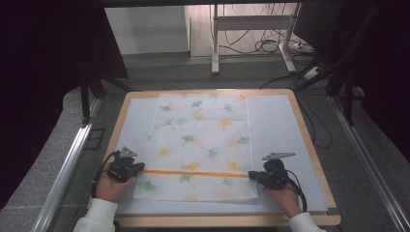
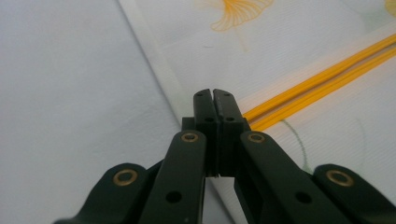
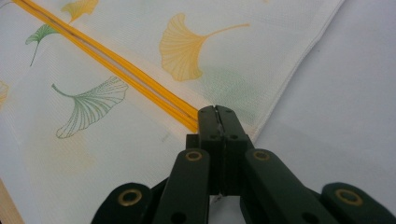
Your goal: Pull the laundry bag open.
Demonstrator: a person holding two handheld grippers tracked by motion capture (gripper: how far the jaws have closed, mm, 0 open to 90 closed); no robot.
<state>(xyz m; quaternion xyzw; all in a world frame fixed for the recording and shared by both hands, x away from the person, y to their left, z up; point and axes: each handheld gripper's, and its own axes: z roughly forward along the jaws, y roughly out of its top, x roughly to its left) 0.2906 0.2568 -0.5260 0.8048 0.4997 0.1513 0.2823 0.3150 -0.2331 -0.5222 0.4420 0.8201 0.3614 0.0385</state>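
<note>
A white cloth [image 1: 200, 140] printed with yellow and green ginkgo leaves lies flat on the pale mat [image 1: 275, 130]. An orange band [image 1: 193, 173] crosses it near the front, from side to side. My left gripper [image 1: 140, 168] sits at the band's left end and my right gripper [image 1: 251, 176] at its right end. In the left gripper view the jaws [image 2: 214, 93] are pressed together at the cloth's [image 2: 289, 42] side hem, where the orange band [image 2: 327, 70] ends. The right gripper's jaws [image 3: 217, 109] are likewise closed where the orange band [image 3: 116, 63] meets them, at the cloth's [image 3: 140, 140] edge.
The mat covers a wooden table [image 1: 309, 145] with rounded corners. Bare mat lies on both sides of the cloth. Metal rails [image 1: 67, 169] run along the floor at left and right; a desk frame and cables [image 1: 261, 43] stand behind the table.
</note>
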